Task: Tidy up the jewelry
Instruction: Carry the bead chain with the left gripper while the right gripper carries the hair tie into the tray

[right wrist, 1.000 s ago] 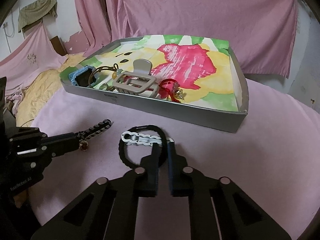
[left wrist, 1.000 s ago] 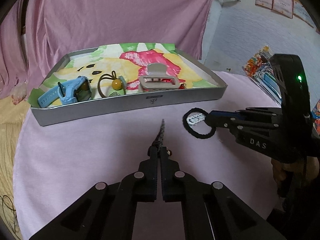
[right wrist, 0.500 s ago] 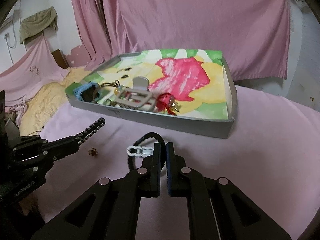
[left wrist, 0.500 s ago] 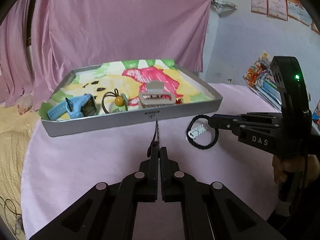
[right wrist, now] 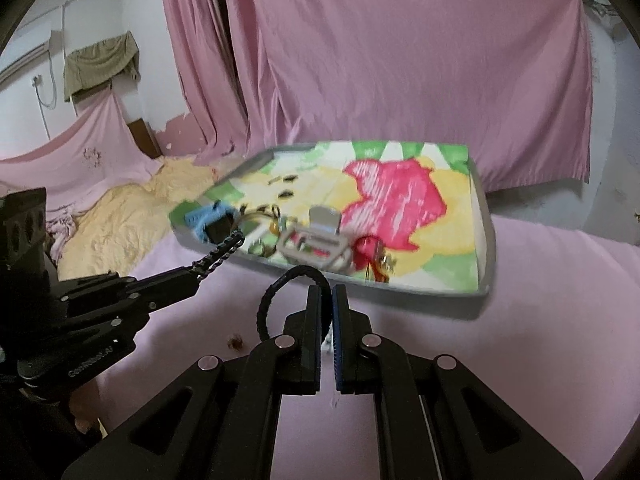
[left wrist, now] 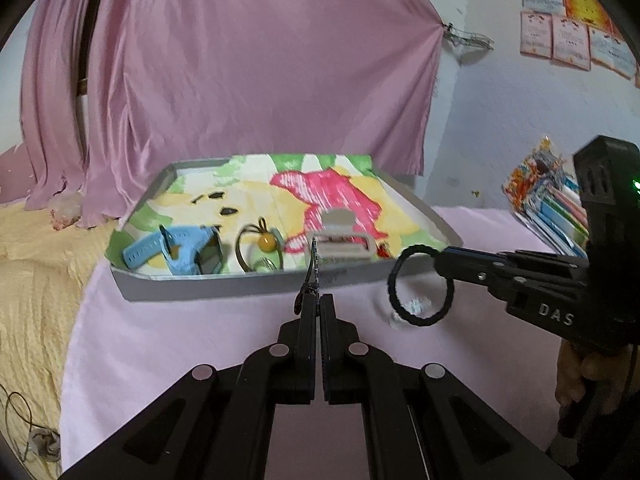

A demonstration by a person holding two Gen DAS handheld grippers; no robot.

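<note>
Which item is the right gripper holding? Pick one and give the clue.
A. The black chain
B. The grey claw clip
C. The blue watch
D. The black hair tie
D. The right gripper is shut on the black hair tie, which hangs from its tips above the pink cloth; the blue watch and grey claw clip lie in the tray, and the black chain is in the left gripper.

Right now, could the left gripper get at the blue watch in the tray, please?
Probably not yet: the left gripper is shut on a black chain, so its jaws are occupied. The path to the blue watch over the tray wall looks otherwise open.
</note>
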